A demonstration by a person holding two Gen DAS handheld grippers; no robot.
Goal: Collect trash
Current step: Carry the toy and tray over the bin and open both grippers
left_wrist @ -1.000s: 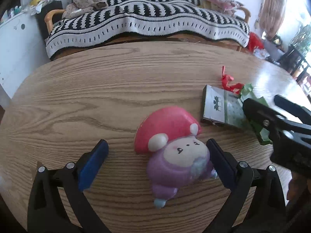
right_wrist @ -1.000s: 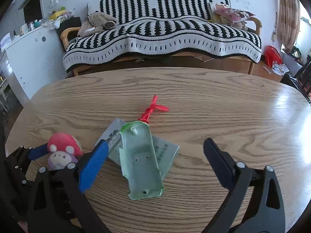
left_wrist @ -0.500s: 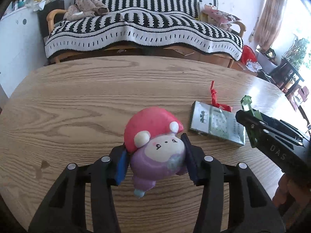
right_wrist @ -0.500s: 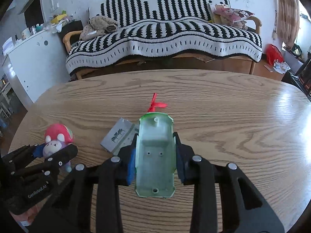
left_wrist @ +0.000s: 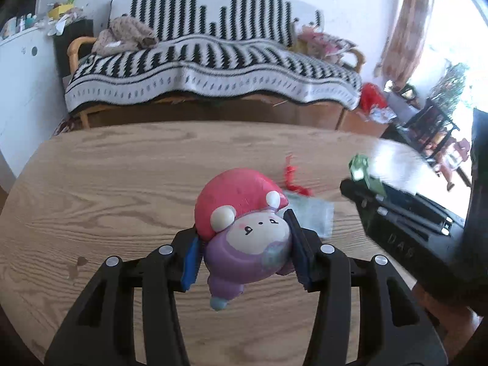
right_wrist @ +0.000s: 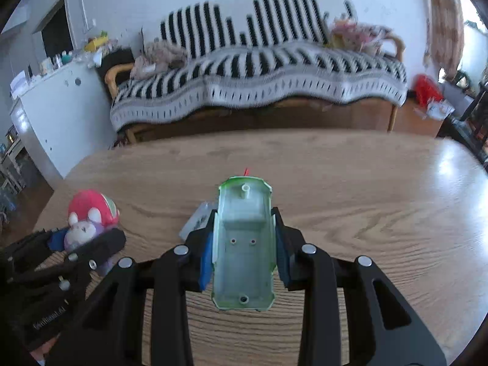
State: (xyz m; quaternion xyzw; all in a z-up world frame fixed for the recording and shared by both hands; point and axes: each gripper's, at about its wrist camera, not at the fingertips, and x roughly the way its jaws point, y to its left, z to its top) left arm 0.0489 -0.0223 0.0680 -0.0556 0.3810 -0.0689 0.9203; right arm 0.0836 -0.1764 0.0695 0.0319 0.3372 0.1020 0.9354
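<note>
Above the wooden table [left_wrist: 106, 183], the left gripper [left_wrist: 244, 253] had clamped onto one mushroom-capped toy [left_wrist: 244, 228], and the right gripper [right_wrist: 244, 259] gripped one green plastic shell [right_wrist: 244, 244]. Beyond them, one flat card [left_wrist: 311, 216] and one red ribbon [left_wrist: 292, 180] lay on the table; one striped sofa [left_wrist: 213, 70] stood behind it.

A second ago both grippers stood wide open over the wooden table [left_wrist: 116, 183]. Since then the left gripper [left_wrist: 244, 250] has clamped the mushroom-cap squishy toy [left_wrist: 244, 228], and the right gripper [right_wrist: 244, 250] the green plastic shell [right_wrist: 244, 244]. Both things now hang clear above the tabletop, leaving the small printed card [right_wrist: 198, 218] behind.
</note>
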